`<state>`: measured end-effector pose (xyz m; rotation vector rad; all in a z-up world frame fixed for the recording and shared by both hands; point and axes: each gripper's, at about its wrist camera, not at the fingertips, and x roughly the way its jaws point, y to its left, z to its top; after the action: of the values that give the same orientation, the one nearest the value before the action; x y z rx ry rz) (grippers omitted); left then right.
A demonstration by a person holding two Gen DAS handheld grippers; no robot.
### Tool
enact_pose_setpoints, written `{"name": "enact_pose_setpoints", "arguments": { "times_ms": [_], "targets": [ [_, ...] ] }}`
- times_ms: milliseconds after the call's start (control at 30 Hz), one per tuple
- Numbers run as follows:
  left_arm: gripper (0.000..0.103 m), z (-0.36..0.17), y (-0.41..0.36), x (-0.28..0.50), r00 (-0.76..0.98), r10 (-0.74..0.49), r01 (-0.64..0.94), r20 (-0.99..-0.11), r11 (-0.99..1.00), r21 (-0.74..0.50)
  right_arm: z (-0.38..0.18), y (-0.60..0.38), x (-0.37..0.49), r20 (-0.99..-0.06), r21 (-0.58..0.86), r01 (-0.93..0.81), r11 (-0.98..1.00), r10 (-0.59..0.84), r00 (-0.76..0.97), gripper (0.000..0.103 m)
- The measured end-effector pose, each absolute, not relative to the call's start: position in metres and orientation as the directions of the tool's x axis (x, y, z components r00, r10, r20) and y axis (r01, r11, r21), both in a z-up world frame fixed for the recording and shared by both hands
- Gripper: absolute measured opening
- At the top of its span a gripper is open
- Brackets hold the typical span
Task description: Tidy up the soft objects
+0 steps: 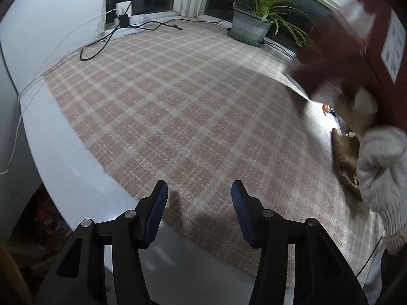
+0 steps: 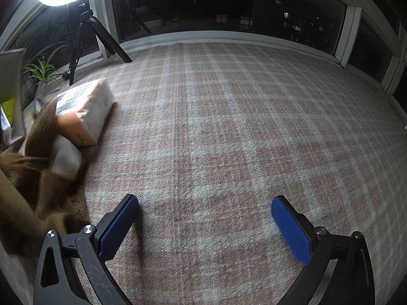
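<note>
A brown soft cloth (image 2: 28, 172) lies crumpled at the left edge of the right wrist view, on the plaid rug (image 2: 229, 127). An orange-and-white soft packet (image 2: 84, 109) and a smaller white packet (image 2: 64, 161) lie beside the cloth. My right gripper (image 2: 204, 218) is open and empty above the rug, to the right of the cloth. My left gripper (image 1: 199, 203) is open and empty over the rug's near edge (image 1: 178, 117). In the left wrist view the brown cloth (image 1: 346, 157) shows at the right, partly behind a white-gloved hand (image 1: 381, 165).
A dark red box (image 1: 356, 33) is at the upper right, blurred. A potted plant (image 1: 254, 23) and black cables (image 1: 114, 38) lie by the window. A ring light on a tripod (image 2: 76, 5) stands at the back left. White floor (image 1: 63, 152) borders the rug.
</note>
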<state>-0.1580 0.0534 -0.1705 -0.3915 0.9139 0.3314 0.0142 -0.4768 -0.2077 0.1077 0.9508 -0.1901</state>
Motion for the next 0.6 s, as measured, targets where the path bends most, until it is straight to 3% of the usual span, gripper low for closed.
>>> {"name": "enact_pose_setpoints", "arguments": {
  "times_ms": [600],
  "targets": [
    [0.05,-0.175,0.081,-0.174,0.549,0.14,-0.496,-0.824,0.848,-0.187,-0.208,-0.477,0.014,-0.817,0.008,0.209,0.978,-0.114,0.566,0.103]
  ]
}}
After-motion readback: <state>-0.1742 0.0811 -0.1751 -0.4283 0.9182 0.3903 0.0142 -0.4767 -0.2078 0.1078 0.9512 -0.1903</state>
